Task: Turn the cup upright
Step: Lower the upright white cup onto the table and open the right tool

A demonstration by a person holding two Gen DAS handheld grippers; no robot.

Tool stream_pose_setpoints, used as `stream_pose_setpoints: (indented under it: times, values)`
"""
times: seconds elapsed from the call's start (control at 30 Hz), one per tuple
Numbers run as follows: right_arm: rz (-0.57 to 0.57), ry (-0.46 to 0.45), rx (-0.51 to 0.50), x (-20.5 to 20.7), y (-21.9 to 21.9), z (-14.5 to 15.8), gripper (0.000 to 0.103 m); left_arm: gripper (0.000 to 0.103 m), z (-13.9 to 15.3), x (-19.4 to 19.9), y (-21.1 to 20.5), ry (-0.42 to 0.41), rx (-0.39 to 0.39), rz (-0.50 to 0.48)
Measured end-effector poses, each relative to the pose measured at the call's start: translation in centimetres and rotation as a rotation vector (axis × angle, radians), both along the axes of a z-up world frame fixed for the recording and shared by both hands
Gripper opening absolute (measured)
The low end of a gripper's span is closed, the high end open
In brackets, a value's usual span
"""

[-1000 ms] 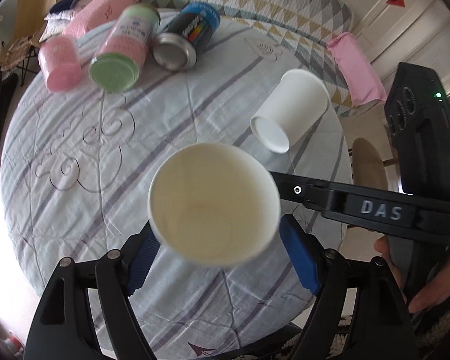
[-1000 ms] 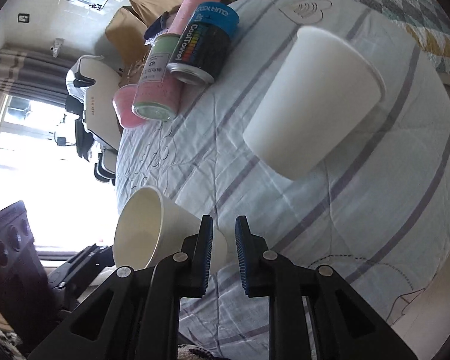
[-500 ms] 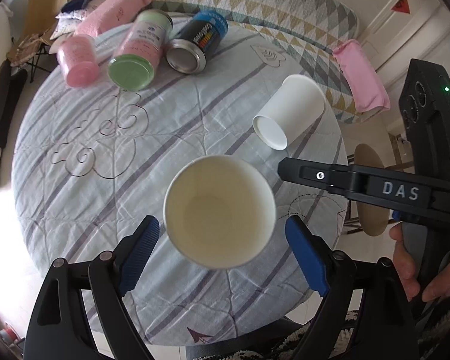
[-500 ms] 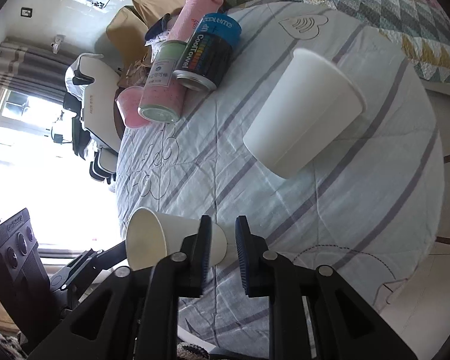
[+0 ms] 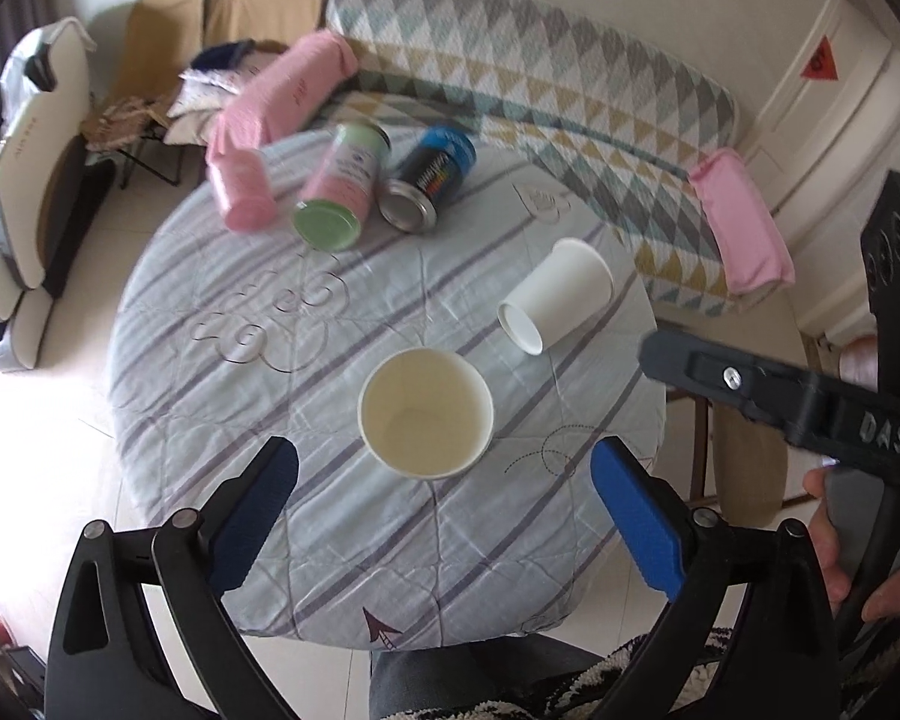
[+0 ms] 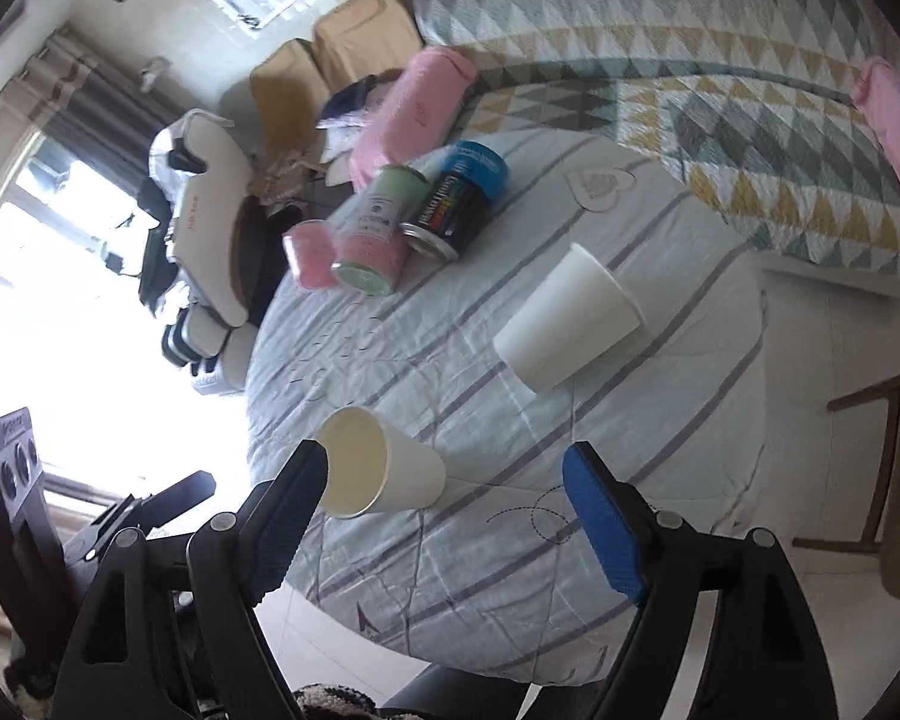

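Standing upright near the table's (image 5: 168, 324) six-o'clock edge, the paper cup (image 5: 425, 413) sat untouched between the left gripper's (image 5: 444, 516) wide-spread fingers; the right gripper (image 6: 450, 516) gaped too, holding nothing.

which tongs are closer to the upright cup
Left. The left tongs open just short of the upright cup; the right tongs hang off to its side, farther back.

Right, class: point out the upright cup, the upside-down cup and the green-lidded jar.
upright cup (image 5: 424, 414), left wrist view, inside wall.
upside-down cup (image 5: 561, 294), left wrist view, side wall.
green-lidded jar (image 5: 328, 223), left wrist view, lid.
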State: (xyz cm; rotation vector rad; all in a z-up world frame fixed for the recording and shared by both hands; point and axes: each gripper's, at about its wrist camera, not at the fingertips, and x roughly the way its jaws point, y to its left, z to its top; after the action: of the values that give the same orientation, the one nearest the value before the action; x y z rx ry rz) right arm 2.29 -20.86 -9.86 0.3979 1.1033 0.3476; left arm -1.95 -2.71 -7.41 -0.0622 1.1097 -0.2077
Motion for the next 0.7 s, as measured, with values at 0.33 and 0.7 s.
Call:
stream_pose_setpoints:
  times: [0.33,0.7]
  values:
    - [0.013,-0.066,-0.053,-4.2,-0.2,1.8,0.082,0.101,2.6,-2.8,1.6,-0.066,0.061,0.056]
    - [-0.068,-0.118,-0.073,-9.2,2.0,3.8,0.082,0.102,3.9,-6.2,4.5,-0.128,0.08,-0.025]
